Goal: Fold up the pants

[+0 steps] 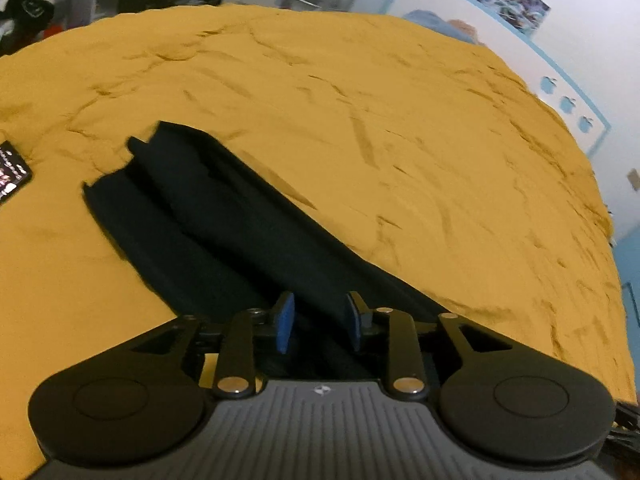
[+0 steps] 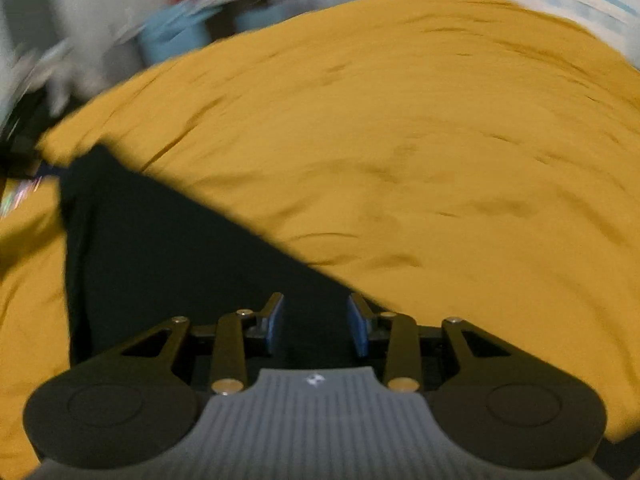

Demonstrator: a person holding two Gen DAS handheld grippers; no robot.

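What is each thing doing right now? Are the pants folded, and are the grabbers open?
Pants: lying on the bed, legs laid over each other, not a neat bundle yet.
Left gripper: open, nothing pinched.
Right gripper: open, over the pants, nothing pinched.
Yellow bedspread: spread out, wrinkled.
Phone: lying flat on the bedspread, screen lit.

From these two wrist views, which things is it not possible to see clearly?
- Black pants, near end: left wrist view, hidden under the left gripper.
- Pants' folds: right wrist view, lost to motion blur and dark cloth.
- Room behind the yellow bedspread: right wrist view, blurred.
- Dark card-like object: left wrist view, cut off by the left edge.
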